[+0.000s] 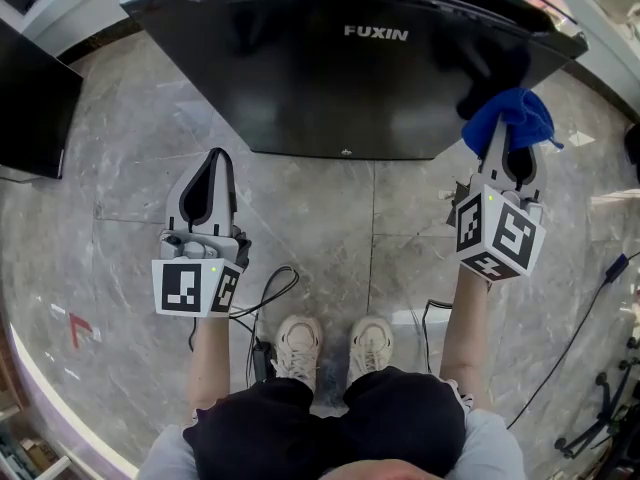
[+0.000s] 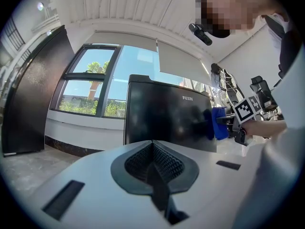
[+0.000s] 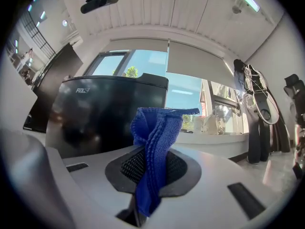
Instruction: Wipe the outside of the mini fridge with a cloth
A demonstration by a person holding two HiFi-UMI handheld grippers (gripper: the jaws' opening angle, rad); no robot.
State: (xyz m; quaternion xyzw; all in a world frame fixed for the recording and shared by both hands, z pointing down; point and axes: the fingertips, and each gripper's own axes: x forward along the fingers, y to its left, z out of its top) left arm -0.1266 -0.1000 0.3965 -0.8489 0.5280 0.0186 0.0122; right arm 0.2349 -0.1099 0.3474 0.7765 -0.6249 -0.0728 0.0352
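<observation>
- Between the fingers of the right gripper, a blue cloth is pinched tight.
- Just past those fingers stands the black mini fridge, with the cloth by its front.
- On the left gripper, the fingers are pressed together, holding nothing.

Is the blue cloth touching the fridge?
Cannot tell. In the head view the cloth overlaps the fridge edge; the left gripper view shows no clear contact or gap.

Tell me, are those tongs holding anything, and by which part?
Right tongs pinch a blue cloth along a bunched fold, its end sticking out. Left tongs are shut, empty.
</observation>
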